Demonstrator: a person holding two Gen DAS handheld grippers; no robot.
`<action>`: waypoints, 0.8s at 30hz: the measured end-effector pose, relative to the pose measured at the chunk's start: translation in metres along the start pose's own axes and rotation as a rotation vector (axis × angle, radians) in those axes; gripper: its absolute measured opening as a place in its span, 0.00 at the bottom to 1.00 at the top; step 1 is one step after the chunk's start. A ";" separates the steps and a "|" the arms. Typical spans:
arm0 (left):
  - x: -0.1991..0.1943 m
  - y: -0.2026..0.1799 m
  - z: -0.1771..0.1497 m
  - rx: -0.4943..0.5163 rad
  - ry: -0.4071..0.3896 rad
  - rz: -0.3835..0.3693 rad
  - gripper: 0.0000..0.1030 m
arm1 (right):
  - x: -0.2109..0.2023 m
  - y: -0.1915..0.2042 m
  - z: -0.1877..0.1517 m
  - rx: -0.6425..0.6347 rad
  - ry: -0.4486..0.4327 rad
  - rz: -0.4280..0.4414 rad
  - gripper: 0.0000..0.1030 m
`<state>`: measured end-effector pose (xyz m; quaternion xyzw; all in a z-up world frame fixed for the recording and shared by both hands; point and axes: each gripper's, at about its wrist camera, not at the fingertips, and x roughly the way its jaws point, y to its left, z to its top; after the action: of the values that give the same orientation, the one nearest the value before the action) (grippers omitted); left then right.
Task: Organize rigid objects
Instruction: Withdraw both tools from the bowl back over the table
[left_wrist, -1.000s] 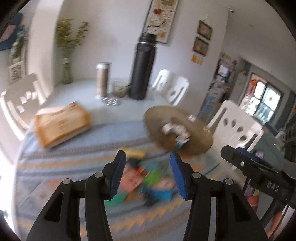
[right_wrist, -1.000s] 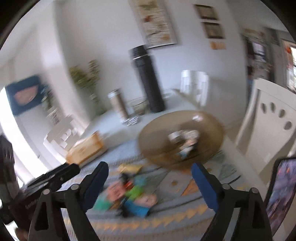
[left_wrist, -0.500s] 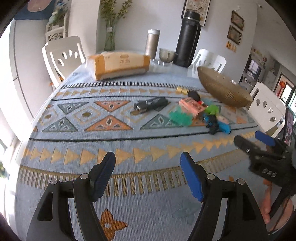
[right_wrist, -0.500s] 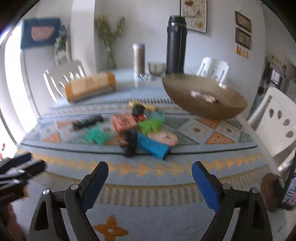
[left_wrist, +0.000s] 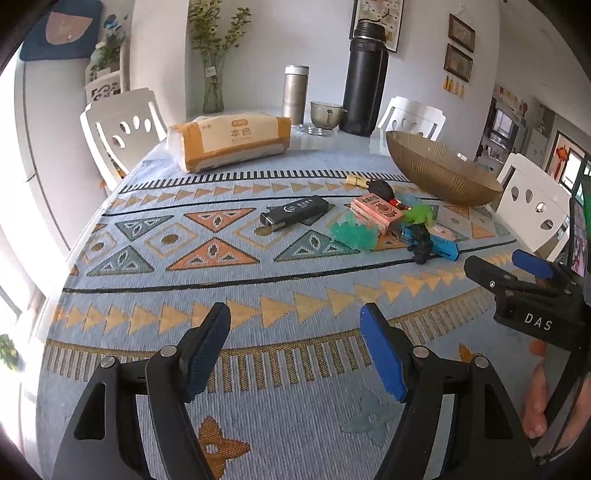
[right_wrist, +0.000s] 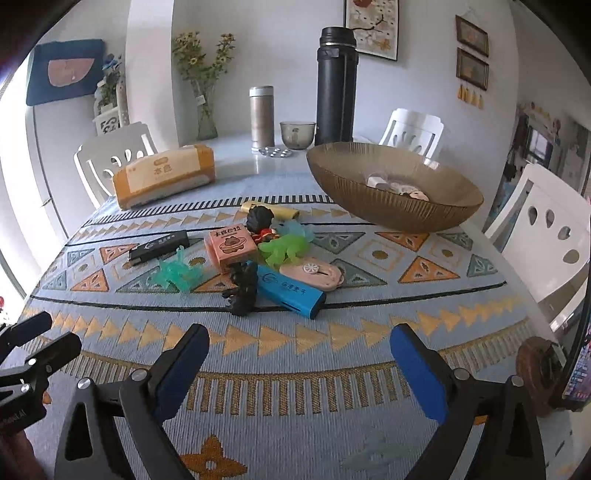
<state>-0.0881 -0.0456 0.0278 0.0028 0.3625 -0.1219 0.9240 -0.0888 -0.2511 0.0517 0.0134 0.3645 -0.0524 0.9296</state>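
A heap of small objects lies mid-table on the patterned cloth: a black stick-shaped device (left_wrist: 293, 214), a pink box (right_wrist: 229, 247), a teal spiky toy (right_wrist: 179, 273), a green toy (right_wrist: 284, 247), a blue flat device (right_wrist: 291, 290), a black figurine (right_wrist: 242, 286) and a pink oval case (right_wrist: 314, 275). Behind them to the right stands a brown ribbed bowl (right_wrist: 391, 210) with a few pale items inside. My left gripper (left_wrist: 293, 310) hovers open over the near cloth. The right gripper (right_wrist: 301, 330), short of the heap, has its jaws opening. Nothing sits between either pair.
At the far end are a tissue pack (left_wrist: 229, 142), a steel flask (left_wrist: 295, 90), a glass cup (left_wrist: 327, 112) and a tall black thermos (left_wrist: 364, 77). White chairs (right_wrist: 546, 236) ring the table. A lit screen (right_wrist: 578, 369) stands at the right edge.
Both grippers have come down from above the heap to the near side of the table and tilted downward. The left jaws have spread wider; the right jaws have widened a little.
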 end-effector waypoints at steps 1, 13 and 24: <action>0.001 0.000 0.000 0.003 0.003 0.003 0.69 | 0.000 0.000 0.000 -0.001 0.000 -0.002 0.96; 0.000 -0.008 -0.003 0.045 0.005 0.044 0.69 | 0.001 0.021 -0.004 -0.105 -0.007 -0.078 0.97; -0.002 -0.014 -0.004 0.078 -0.005 0.061 0.69 | 0.001 0.021 -0.004 -0.104 -0.007 -0.080 0.97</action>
<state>-0.0951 -0.0579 0.0278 0.0495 0.3548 -0.1076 0.9274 -0.0886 -0.2301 0.0478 -0.0495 0.3638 -0.0707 0.9275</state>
